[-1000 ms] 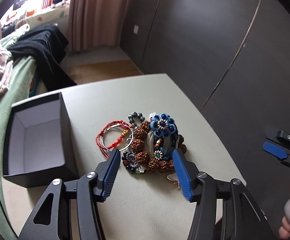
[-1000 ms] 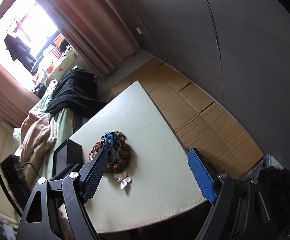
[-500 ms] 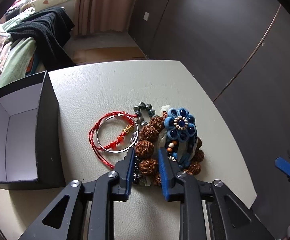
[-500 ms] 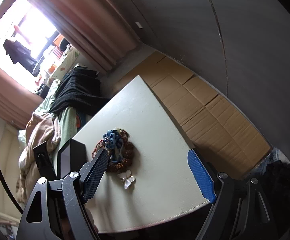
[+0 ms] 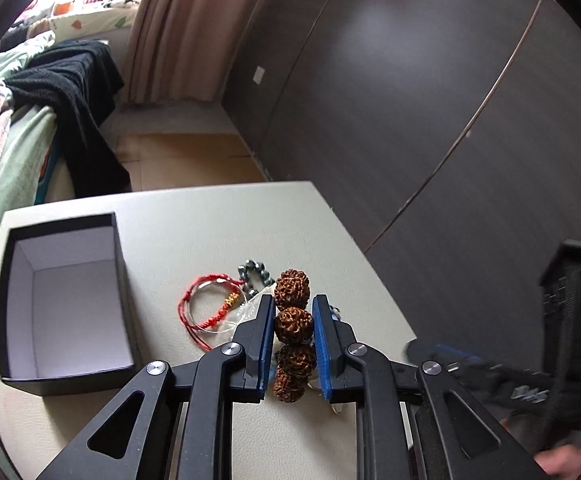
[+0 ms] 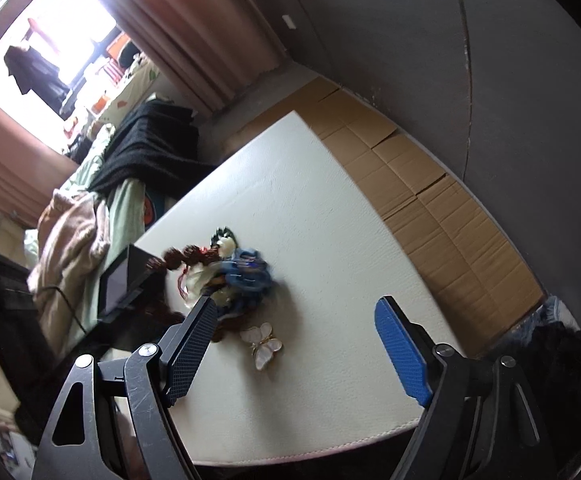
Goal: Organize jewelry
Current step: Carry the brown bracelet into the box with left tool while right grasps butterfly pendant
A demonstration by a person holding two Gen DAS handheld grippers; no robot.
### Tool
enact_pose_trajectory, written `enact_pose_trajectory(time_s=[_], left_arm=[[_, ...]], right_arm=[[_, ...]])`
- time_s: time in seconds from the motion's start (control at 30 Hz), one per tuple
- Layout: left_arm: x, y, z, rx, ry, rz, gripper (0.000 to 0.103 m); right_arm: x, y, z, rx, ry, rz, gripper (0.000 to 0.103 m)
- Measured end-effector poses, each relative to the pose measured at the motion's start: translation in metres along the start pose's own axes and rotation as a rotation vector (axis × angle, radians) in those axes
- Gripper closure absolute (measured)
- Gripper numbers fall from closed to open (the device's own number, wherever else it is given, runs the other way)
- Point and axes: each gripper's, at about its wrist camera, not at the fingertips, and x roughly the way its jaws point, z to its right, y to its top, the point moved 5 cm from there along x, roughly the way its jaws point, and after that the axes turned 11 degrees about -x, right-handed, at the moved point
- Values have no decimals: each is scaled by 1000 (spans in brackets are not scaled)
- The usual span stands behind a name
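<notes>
Open box [image 5: 66, 304] sits on table [image 5: 218, 224], left of bracelets [image 5: 214, 312].

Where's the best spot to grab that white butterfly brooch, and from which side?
Probably from straight above, pinching the narrow middle of the butterfly brooch between its wings: it lies flat on the table, apart from the pile, near the open right tool.

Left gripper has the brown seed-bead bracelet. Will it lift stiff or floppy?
Likely floppy: the brown seed-bead bracelet is separate knobbly beads on a strand, so unheld beads probably sag. The left gripper pinches one bead; rough surfaces should resist slipping. It may snag the red cord bracelet.
</notes>
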Motion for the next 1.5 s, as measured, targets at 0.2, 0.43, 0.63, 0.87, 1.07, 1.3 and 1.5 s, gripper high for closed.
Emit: enact_pose_trajectory(time_s=[0.2, 0.43, 0.63, 0.87, 1.07, 1.3, 1.5], left_arm=[[-30, 7, -10, -26, -26, 41, 84], [-62, 14, -24, -47, -59, 87, 84], [-88, 21, -36, -57, -75, 123, 84], [-114, 25, -56, -81, -67, 174, 84], [-134, 31, -71, -103, -71, 216, 84], [-153, 40, -98, -156, -44, 269, 84], [-156, 45, -117, -197, -6, 293, 84]], right_arm=[[24, -8, -19, -96, -40, -76, 29], [53, -22, -46, -242, -125, -162, 33], [71, -33, -58, -375, -254, -211, 71], [51, -24, -64, -336, -128, -156, 89], [38, -12, -76, -323, -60, -123, 89], [35, 19, -135, -380, 55, -87, 89], [42, 43, -192, -454, 151, -63, 89]])
